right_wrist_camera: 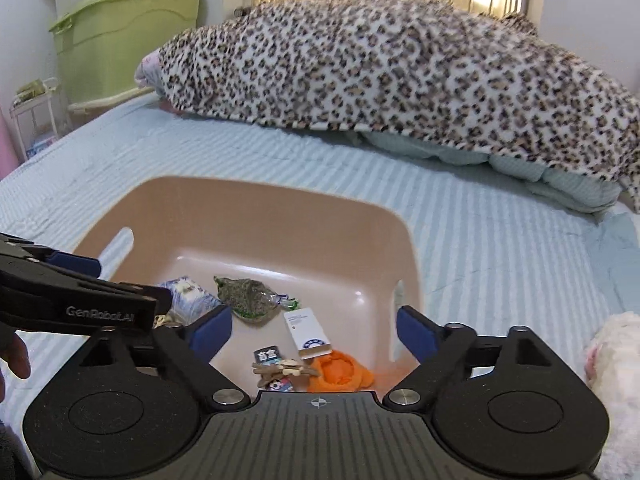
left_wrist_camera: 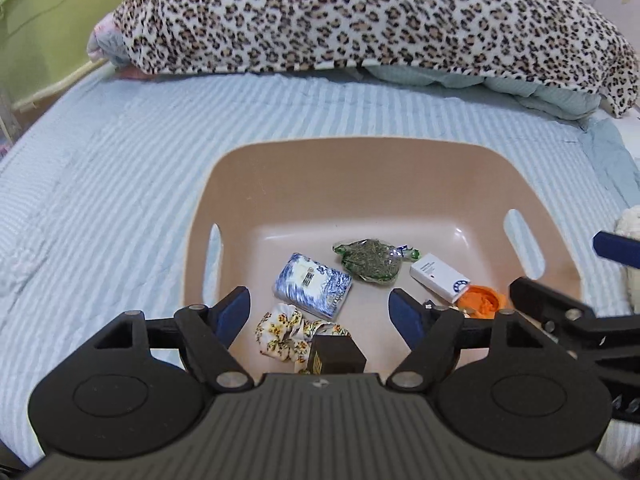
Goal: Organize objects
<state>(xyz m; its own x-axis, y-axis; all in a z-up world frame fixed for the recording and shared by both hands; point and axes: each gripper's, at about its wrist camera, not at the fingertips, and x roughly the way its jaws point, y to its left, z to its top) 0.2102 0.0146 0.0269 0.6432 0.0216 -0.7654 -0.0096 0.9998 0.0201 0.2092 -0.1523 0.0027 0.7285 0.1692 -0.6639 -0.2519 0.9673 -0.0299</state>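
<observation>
Nearest the lens, directly below and between the spread fingers of the left gripper [left_wrist_camera: 318, 312]: a small dark box [left_wrist_camera: 337, 354], half hidden by the gripper body, lying on a floral fabric scrunchie [left_wrist_camera: 282, 334]. Both inside the pink basket [left_wrist_camera: 320, 160], on the striped bed [left_wrist_camera: 120, 184]. Left gripper spread wide, holding nothing. Right gripper [right_wrist_camera: 314, 330] likewise spread and empty, poised over the basket's near right corner.

Just ahead of the left gripper: a blue-and-white tissue pack [left_wrist_camera: 313, 285]. Further ahead and slightly right: a clear bag of green dried leaves [left_wrist_camera: 370, 260]. To the right: a white carton [left_wrist_camera: 439, 277], one end touching an orange soft thing [left_wrist_camera: 482, 300] (cloth or putty, hard to tell). Below the right gripper, a few small trinkets [right_wrist_camera: 282, 370], too small to name.

Judged light, all of it. Scrunchie soft and compressible, best pinched across a bunched fold. Tissue pack squashy with slick film, best taken across the short width. Leaf bag slippery and crushable, better held by its crimped end. Carton stiff but thin-walled, safest across the narrow sides with mild pressure. A fluffy white toy [right_wrist_camera: 612, 360] well off right of the right gripper, outside the basket, probably next to collect.
</observation>
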